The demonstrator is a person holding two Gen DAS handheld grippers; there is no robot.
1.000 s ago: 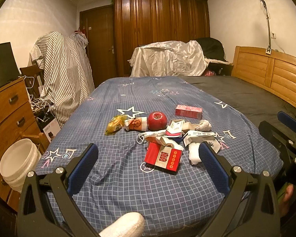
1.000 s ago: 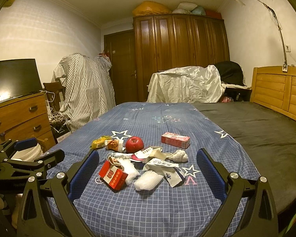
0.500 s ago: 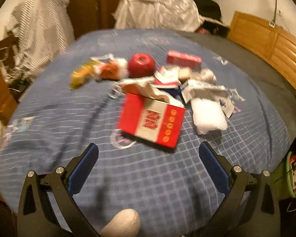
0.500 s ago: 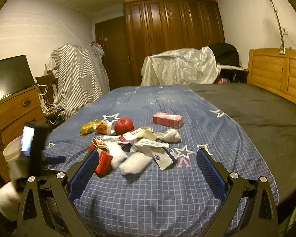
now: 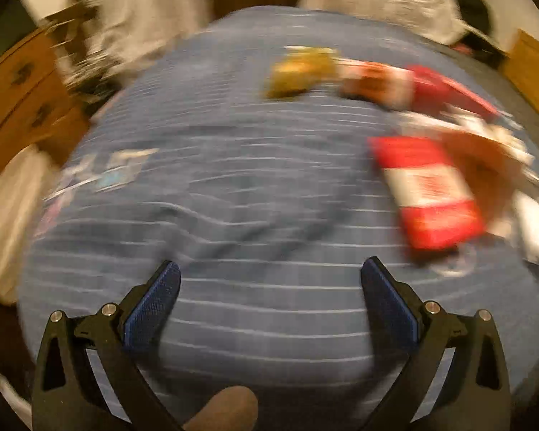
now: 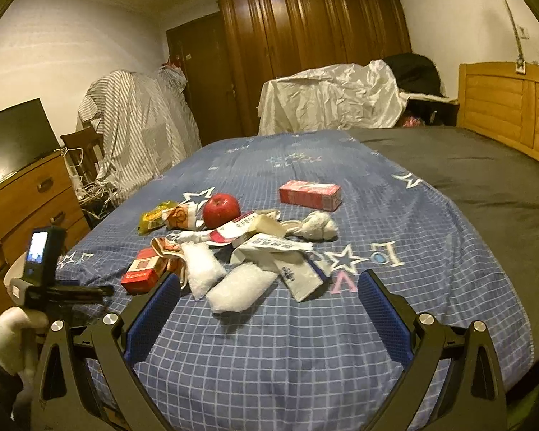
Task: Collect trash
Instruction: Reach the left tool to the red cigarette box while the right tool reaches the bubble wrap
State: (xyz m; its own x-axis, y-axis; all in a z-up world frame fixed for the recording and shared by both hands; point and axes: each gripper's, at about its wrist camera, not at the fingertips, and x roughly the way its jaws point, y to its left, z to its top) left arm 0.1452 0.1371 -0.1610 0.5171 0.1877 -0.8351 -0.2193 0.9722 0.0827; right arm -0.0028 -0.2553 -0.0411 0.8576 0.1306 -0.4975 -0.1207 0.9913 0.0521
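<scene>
Bedroom scene: blue checked bedspread [image 6: 341, 341] carries the trash pile [image 6: 233, 251]. Left tool [image 5: 269, 294], fingers apart and empty, has the red-and-white box [image 5: 427, 190] ahead to its right. Right tool [image 6: 269, 301] is likewise spread. Centre the box between the fingers before closing.

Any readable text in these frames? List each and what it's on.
"V" (pink), with what looks like "E" beside it: printed on the bedspread.
Red box: label print too small to read.
Pink carton: print too small to read.
White wrapper: dark print, unreadable.
Left wrist view: motion-blurred, nothing readable.
</scene>
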